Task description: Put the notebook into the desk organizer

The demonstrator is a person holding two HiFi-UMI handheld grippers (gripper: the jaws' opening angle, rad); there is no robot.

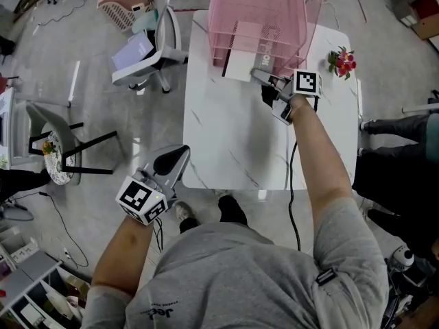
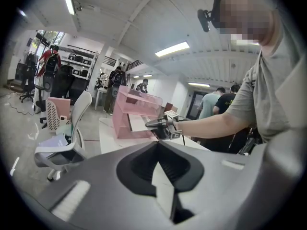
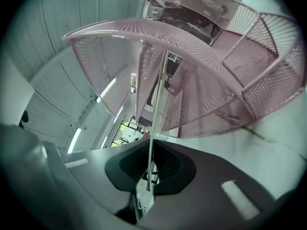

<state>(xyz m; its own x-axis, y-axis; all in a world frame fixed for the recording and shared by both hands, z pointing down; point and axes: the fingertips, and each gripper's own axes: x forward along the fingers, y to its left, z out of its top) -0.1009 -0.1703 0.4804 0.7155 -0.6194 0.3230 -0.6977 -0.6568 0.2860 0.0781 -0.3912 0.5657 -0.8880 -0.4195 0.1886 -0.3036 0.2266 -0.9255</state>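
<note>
A pink mesh desk organizer (image 1: 264,12) stands at the far edge of the white table (image 1: 233,142). The white notebook (image 1: 237,64) lies partly inside its lower shelf, sticking out toward me. My right gripper (image 1: 263,79) is shut on the notebook's near right edge. In the right gripper view the notebook (image 3: 156,104) shows edge-on as a thin line running from the right gripper (image 3: 147,178) up into the organizer (image 3: 225,99). My left gripper (image 1: 180,157) hangs shut and empty off the table's front left corner. The left gripper (image 2: 160,176) looks at the organizer (image 2: 129,107).
A small pot of red flowers (image 1: 341,62) stands on the table's far right. A white office chair (image 1: 147,50) is left of the table, and a black-framed chair (image 1: 55,149) stands further left. A person's legs (image 1: 398,125) are at the right.
</note>
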